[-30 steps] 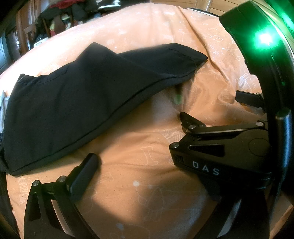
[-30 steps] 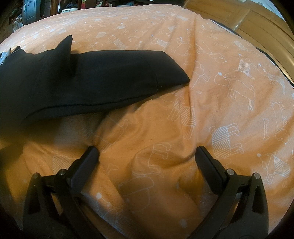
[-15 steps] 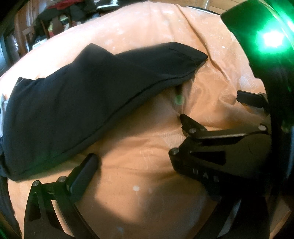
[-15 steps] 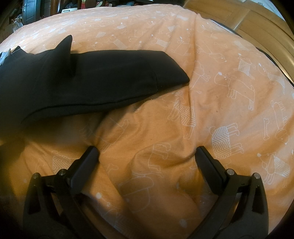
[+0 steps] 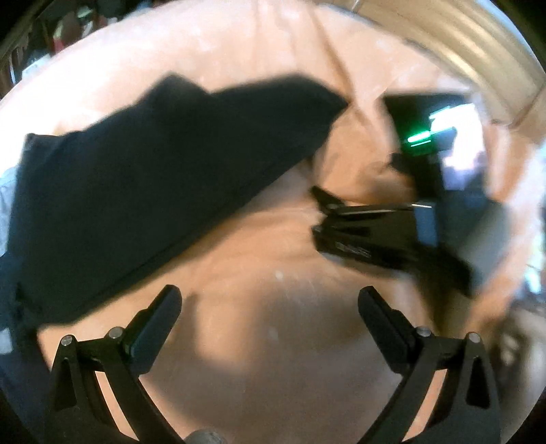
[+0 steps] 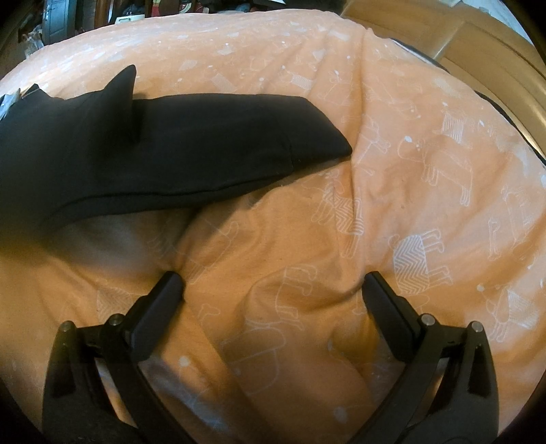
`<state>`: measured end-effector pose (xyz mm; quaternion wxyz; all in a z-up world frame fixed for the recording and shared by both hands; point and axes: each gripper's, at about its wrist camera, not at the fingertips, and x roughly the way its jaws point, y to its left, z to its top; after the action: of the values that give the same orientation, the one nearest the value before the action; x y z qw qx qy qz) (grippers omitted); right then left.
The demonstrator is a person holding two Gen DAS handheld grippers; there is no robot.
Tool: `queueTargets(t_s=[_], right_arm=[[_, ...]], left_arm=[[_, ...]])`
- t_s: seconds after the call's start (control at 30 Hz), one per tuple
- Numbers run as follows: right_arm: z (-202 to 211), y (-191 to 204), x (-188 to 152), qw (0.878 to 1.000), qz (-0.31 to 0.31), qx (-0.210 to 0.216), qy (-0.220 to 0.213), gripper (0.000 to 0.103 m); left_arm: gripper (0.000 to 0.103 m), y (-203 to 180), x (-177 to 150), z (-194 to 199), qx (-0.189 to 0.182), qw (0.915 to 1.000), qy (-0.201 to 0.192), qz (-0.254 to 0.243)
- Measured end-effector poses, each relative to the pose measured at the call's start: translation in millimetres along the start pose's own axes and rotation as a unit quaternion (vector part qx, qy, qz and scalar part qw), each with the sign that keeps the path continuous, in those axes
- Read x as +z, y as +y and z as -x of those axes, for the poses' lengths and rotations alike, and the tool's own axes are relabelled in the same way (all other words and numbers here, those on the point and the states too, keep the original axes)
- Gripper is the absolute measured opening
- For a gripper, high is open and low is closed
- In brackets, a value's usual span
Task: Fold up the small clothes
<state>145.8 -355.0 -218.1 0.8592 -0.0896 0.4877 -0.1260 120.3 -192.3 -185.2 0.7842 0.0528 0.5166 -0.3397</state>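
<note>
A black garment [image 5: 143, 177] lies folded lengthwise on an orange bedspread [image 5: 273, 341], running from the left edge to a narrow end near the centre. The right wrist view shows the same black garment [image 6: 163, 153] across the upper left, its hem end pointing right. My left gripper [image 5: 269, 310] is open over bare bedspread, just below the garment's lower edge. My right gripper [image 6: 273, 293] is open too, over a wrinkled patch of the bedspread [image 6: 409, 170] below the garment. The left wrist view is blurred and shows the right gripper's body [image 5: 368, 235] beside the garment's end.
The bedspread carries white animal prints and has raised folds near my right gripper. A wooden bed frame [image 6: 477, 44] curves along the upper right. Dark clutter [image 6: 68, 20] stands beyond the bed's far left edge.
The left wrist view has swung and pulled back, blurring; the right gripper's body now sits farther away and smaller in it. The right wrist view is nearly unchanged. The garment has not moved.
</note>
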Motion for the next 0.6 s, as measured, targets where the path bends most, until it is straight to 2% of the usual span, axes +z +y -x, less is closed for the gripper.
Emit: queueTargets(t_s=[0.13, 0.2, 0.27, 0.33, 0.37, 0.43, 0.47, 0.53, 0.6], right_arm=[[1.0, 3.2, -1.3, 1.0, 0.001, 0.0, 0.0, 0.103], [1.4, 3.8, -1.7, 1.0, 0.001, -0.001, 0.0, 0.103], [1.4, 4.0, -1.7, 1.0, 0.001, -0.001, 0.0, 0.103], [1.4, 3.9, -1.8, 1.0, 0.0, 0.0, 0.0, 0.103], [1.4, 4.0, -1.8, 1.0, 0.0, 0.0, 0.0, 0.103], [1.4, 3.9, -1.8, 1.0, 0.001, -0.001, 0.0, 0.103], [1.4, 3.9, -1.7, 1.0, 0.0, -0.001, 0.0, 0.103], [1.4, 3.9, -1.7, 1.0, 0.001, -0.001, 0.0, 0.103], [1.4, 3.8, -1.7, 1.0, 0.0, -0.001, 0.0, 0.103]], left_arm=[[0.103, -3.2, -24.0, 98.8, -0.037, 0.9944, -0.09, -0.041], [0.103, 15.0, -40.1, 163.1, -0.024, 0.9864, -0.155, -0.051], [0.103, 49.4, -49.8, 210.5, -0.006, 0.98, -0.198, -0.025], [0.103, 90.2, -66.3, 253.8, 0.044, 0.9711, -0.234, 0.015], [0.103, 117.9, -78.3, 275.7, 0.09, 0.9621, -0.254, 0.042], [0.103, 167.9, -99.8, 300.6, 0.155, 0.9461, -0.27, 0.09], [0.103, 197.4, -113.0, 307.5, 0.191, 0.9373, -0.268, 0.116], [0.103, 248.0, -131.3, 303.0, 0.246, 0.9248, -0.241, 0.161], [0.103, 307.4, -152.6, 280.7, 0.296, 0.9148, -0.186, 0.203]])
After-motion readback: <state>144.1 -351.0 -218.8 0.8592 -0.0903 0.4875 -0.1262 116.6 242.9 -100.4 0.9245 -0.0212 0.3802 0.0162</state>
